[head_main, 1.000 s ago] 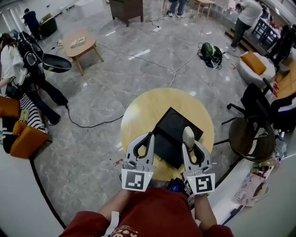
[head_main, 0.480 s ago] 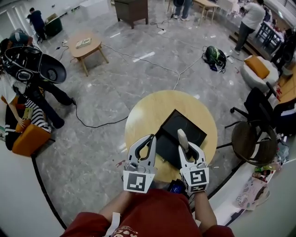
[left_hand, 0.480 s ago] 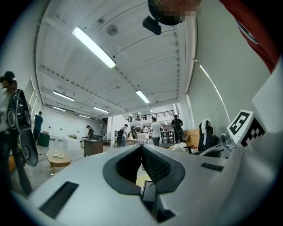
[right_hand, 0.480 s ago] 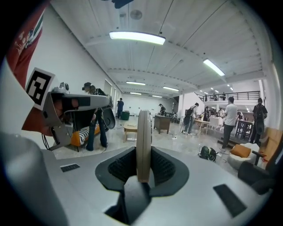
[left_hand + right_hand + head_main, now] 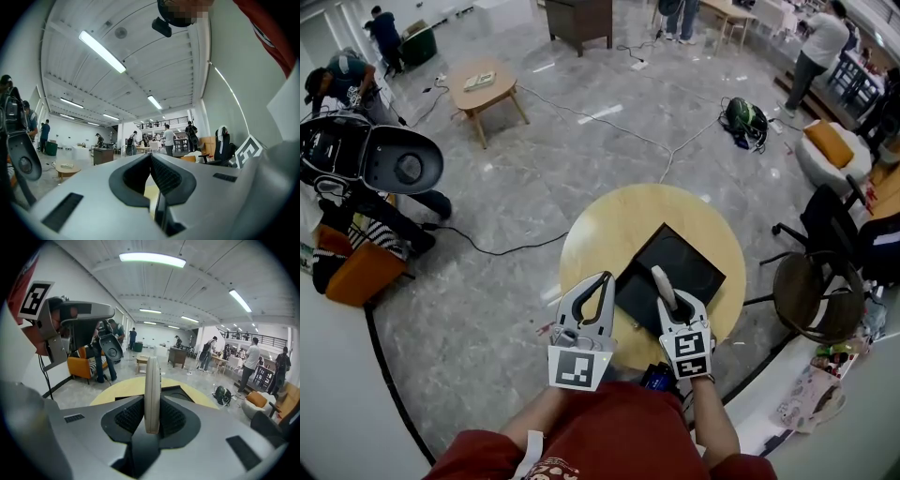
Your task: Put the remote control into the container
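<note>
The near corner of the black container (image 5: 696,269) is covered by my right gripper (image 5: 671,302), and its inside is so dark from the head view that I can't make out any contents. It sits on the round wooden desk (image 5: 619,220), towards the right half. The lower end of the remote control (image 5: 661,284) is buried between the right gripper's jaws. They are clamped on its flat sides, and it stands on edge, sticking forward out of them. From the head view the remote overlaps the container's near part; whether it touches the container I can't tell. My left gripper (image 5: 605,277) hangs at the desk's near-left edge, jaws pressed together with nothing between them.
</note>
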Motion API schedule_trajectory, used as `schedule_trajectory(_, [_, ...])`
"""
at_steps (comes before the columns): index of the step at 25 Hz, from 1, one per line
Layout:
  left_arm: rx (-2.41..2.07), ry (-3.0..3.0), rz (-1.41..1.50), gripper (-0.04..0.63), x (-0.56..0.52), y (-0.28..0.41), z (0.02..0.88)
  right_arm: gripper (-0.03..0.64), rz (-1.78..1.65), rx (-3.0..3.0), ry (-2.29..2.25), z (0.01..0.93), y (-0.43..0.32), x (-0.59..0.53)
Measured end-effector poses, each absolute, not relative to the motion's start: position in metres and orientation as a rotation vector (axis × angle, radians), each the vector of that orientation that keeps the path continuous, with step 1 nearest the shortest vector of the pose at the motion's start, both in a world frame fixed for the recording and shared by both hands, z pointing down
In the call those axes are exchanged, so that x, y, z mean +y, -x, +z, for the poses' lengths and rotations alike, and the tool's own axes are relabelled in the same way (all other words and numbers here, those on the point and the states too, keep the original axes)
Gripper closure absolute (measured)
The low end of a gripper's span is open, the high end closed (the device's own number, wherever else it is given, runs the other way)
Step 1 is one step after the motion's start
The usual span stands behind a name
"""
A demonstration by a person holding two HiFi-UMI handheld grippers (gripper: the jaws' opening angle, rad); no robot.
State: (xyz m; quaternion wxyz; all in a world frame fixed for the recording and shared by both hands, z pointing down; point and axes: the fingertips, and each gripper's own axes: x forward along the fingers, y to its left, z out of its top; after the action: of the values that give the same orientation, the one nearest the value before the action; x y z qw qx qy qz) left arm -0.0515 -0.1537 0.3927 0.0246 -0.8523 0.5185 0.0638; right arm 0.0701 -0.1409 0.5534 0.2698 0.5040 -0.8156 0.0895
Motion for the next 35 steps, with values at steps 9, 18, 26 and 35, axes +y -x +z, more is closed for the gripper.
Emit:
schedule_trajectory(9, [1.602,2.646,0.201,0.580,-0.152,0.050,0.392,0.502,0.345,-2.069,-1.223,0.605,-0.068,-0.137])
schedule_trajectory(18, [1.608,2.639,0.192,0.580,-0.154,0.056,0.396,0.502,0.425,-1.927,-1.070,0.656,-0.065,-0.129])
schedule_trajectory(26, [1.623,2.638,0.190,0.580,-0.149,0.058,0.395,0.502,0.439,-1.863,-0.999,0.676,-0.067,-0.121])
schedule_trajectory(35, [1.615,2.658,0.184,0.580,-0.151,0.056,0.401,0.503,0.461,-1.832,-0.976,0.687,-0.066,-0.122])
